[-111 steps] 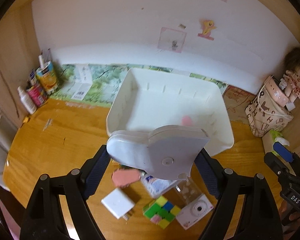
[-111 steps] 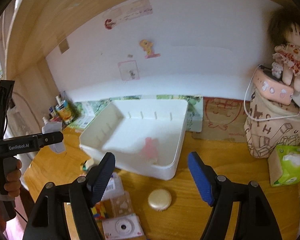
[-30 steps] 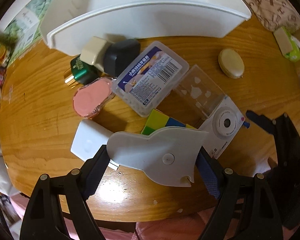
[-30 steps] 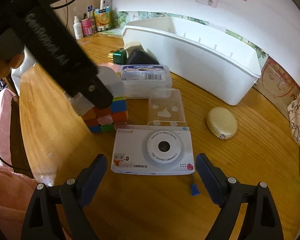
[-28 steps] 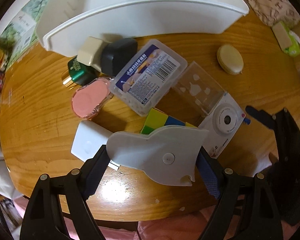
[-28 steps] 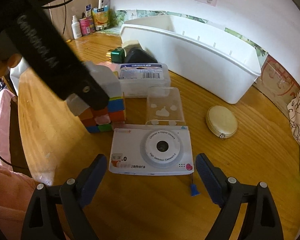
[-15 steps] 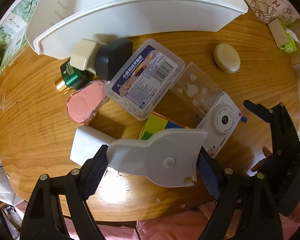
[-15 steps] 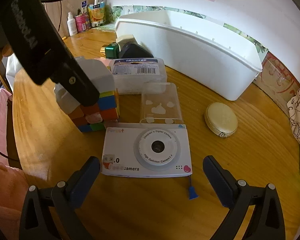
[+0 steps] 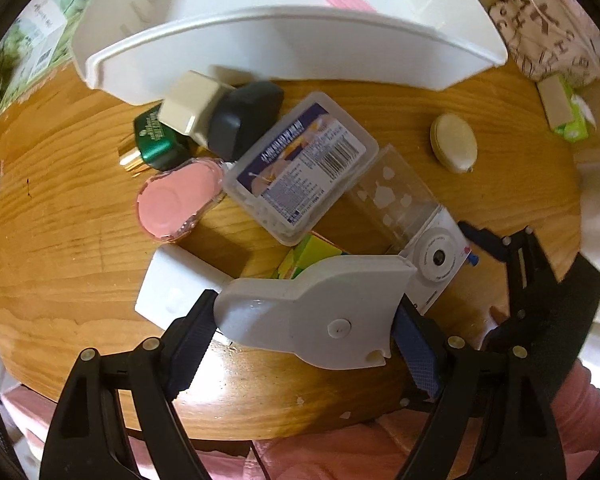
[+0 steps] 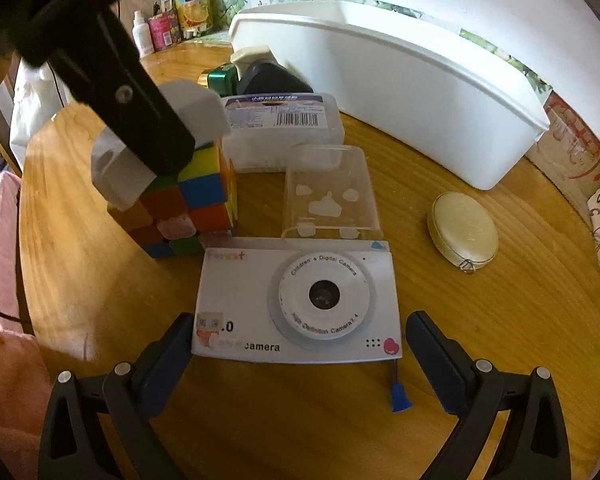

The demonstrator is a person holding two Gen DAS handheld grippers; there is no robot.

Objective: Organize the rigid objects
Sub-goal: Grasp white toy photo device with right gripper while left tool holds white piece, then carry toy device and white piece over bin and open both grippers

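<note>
My right tool (image 10: 298, 344) has just spread wide, toy camera (image 10: 300, 300) flat on the surface between its fingers, ungripped; left tool (image 9: 300, 334) clamps a grey dispenser (image 9: 316, 308); next: close, lift into white bin (image 10: 400, 92).

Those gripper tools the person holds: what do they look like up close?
Each gripper, left and right, is a black plastic frame with silver rivets at its joints. The two jaws on each carry dark blue ribbed pads. In the right wrist view, the left tool's body shows as a long black bar with a round silver screw.
</note>
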